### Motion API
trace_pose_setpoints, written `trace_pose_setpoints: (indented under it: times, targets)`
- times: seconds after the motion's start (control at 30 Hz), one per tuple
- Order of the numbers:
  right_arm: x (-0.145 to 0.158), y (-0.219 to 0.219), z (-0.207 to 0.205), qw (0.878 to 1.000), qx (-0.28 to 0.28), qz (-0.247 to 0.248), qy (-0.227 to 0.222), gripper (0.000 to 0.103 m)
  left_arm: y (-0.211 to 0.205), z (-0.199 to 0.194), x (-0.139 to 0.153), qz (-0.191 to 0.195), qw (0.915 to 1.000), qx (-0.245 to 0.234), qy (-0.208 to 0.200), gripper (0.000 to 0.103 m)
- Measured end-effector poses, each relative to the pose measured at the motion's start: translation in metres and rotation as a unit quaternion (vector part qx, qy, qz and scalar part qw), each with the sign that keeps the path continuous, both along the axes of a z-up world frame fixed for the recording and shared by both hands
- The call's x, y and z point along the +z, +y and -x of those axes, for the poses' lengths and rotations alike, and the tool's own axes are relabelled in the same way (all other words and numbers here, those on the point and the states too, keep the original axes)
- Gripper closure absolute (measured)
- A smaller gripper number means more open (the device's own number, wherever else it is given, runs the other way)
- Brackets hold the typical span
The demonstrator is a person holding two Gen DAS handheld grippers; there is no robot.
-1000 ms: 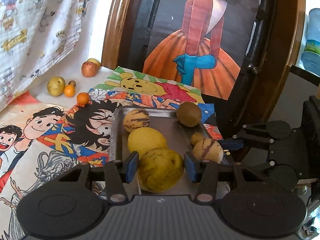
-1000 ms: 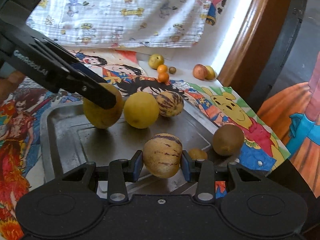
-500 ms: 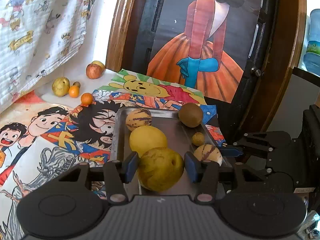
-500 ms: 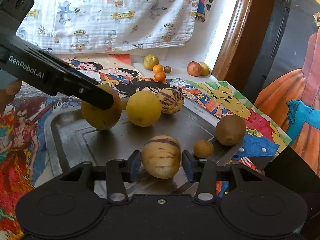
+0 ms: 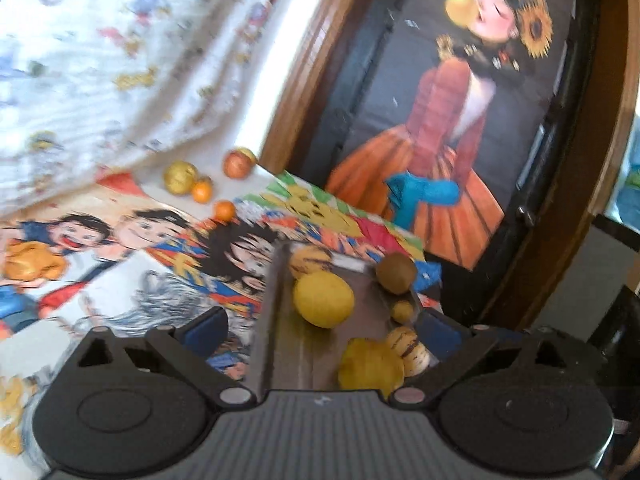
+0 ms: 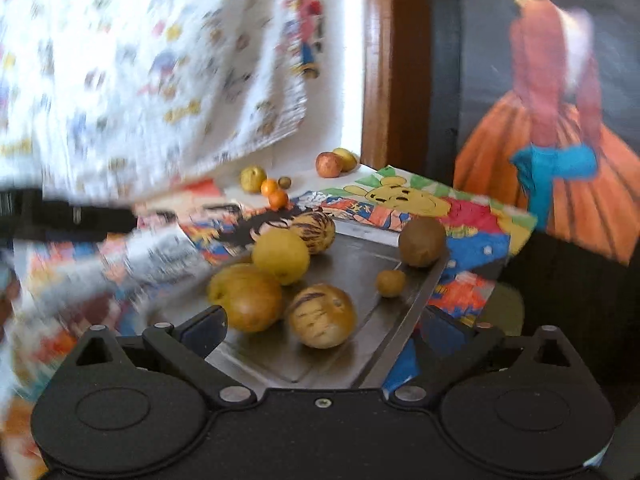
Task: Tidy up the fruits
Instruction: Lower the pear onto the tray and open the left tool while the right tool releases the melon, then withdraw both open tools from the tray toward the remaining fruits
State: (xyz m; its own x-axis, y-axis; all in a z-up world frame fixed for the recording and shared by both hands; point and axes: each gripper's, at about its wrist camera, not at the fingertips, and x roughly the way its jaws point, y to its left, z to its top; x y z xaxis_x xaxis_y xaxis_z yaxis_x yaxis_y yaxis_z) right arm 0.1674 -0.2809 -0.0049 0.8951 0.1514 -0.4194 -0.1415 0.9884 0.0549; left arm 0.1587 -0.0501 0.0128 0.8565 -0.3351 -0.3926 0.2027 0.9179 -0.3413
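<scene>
Both grippers were letting go, so the fruit could sit in the metal tray (image 6: 404, 332). The left gripper (image 5: 320, 336) was opening, with no fruit pinched. The right gripper (image 6: 320, 328) was opening too, and the striped fruit (image 6: 321, 315) lay loose between its fingers, low in the frame. The tray's raised rim kept fruit from rolling off. More small fruits (image 6: 276, 192) waited in the upper middle, with open cloth in front of them.

striped melon (image 6: 321, 315), brown kiwi (image 6: 421, 241), silver tray (image 6: 360, 356)
</scene>
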Motion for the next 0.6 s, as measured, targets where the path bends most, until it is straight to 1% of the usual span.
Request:
trace_pose_setpoints:
  times: [0.07,0.13,0.27,0.43,0.53,0.6]
  targets:
    - [0.003,0.001,0.009,0.999,-0.018,-0.027,0.003,0.001,0.004,0.010,0.001,-0.008,0.9999,0.013,-0.002,0.000]
    - [0.005,0.006,0.020,0.999,-0.028,-0.040,0.000,0.001,0.006,0.020,0.000,-0.024,0.9993,0.027,0.001,0.000]
    - [0.003,0.022,0.038,0.998,-0.040,-0.045,0.000,0.001,0.006,0.040,-0.003,-0.071,0.9959,0.055,0.001,0.000]
    - [-0.013,0.039,0.056,0.997,-0.040,-0.062,0.023,0.001,0.003,0.057,-0.009,-0.127,0.9896,0.067,0.014,0.000]
    - [-0.022,0.049,0.065,0.996,-0.045,-0.067,0.038,0.001,0.002,0.065,-0.013,-0.140,0.9874,0.072,0.017,0.000]
    - [-0.026,0.056,0.070,0.996,-0.039,-0.065,0.044,0.001,0.003,0.069,-0.016,-0.146,0.9862,0.075,0.022,0.000]
